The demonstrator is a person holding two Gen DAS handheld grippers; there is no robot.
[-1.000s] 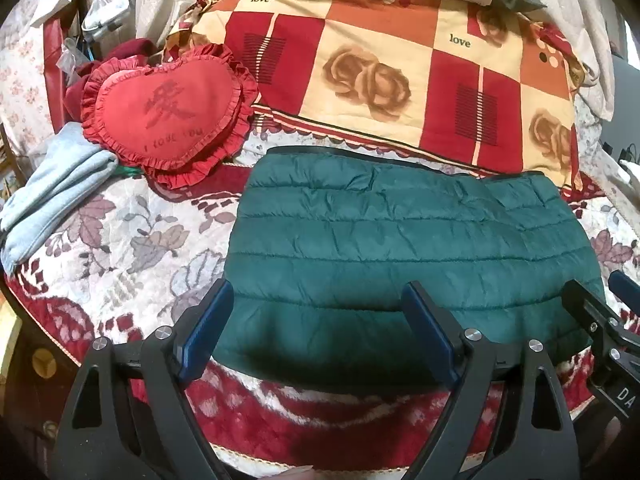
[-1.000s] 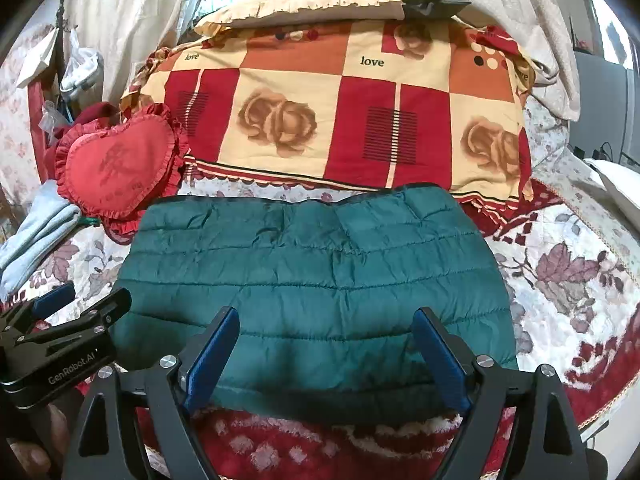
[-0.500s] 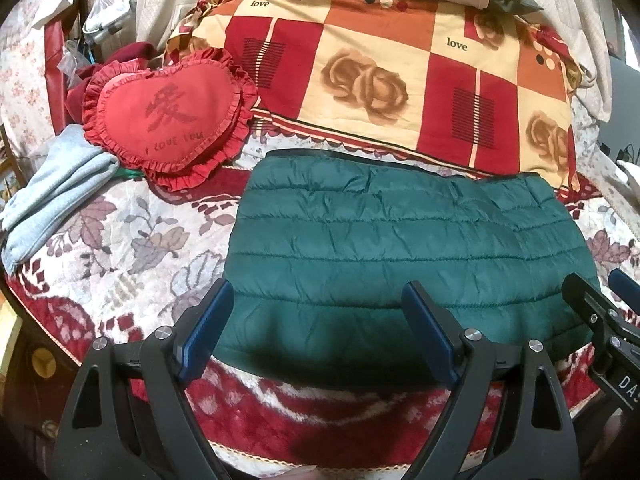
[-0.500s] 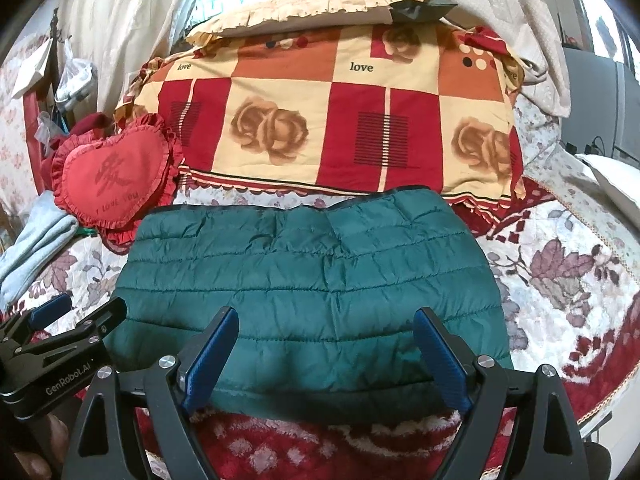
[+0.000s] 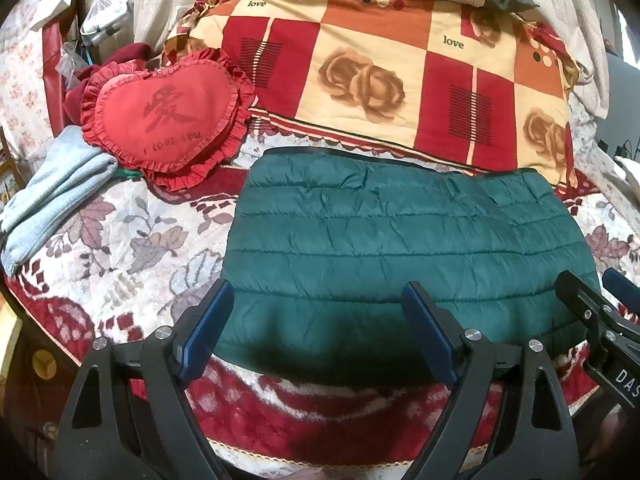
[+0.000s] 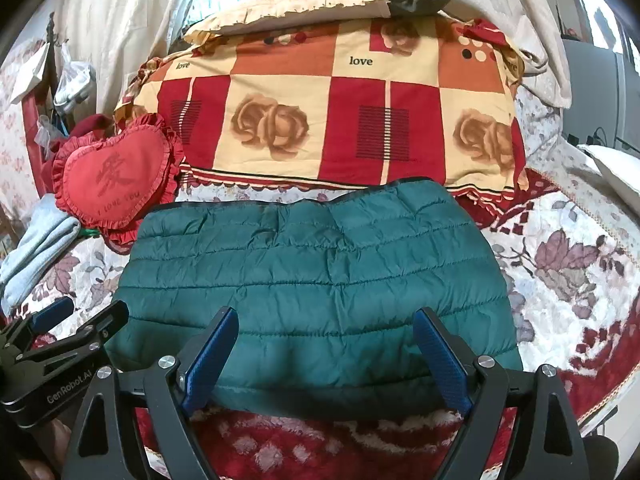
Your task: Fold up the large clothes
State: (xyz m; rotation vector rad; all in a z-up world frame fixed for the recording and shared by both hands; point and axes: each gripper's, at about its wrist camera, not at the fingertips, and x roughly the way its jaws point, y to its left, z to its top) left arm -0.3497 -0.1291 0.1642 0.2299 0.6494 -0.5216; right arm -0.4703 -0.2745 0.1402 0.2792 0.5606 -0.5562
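A dark green quilted jacket [image 5: 400,240] lies folded into a flat rectangle on the floral bedspread [image 5: 120,240]; it also shows in the right wrist view [image 6: 320,280]. My left gripper [image 5: 320,324] is open and empty, held just above the jacket's near left edge. My right gripper [image 6: 326,352] is open and empty, above the jacket's near edge. The right gripper shows at the right edge of the left wrist view [image 5: 600,312]. The left gripper shows at the lower left of the right wrist view [image 6: 60,340].
A red heart-shaped cushion [image 5: 164,116] lies left of the jacket. A folded light blue garment [image 5: 48,196] is at the far left. A red and cream checked quilt [image 5: 400,68] is stacked behind the jacket, with a pillow [image 6: 320,4] on top.
Both grippers have drawn back and risen slightly from the jacket, so more of the bed shows. The jacket has not moved.
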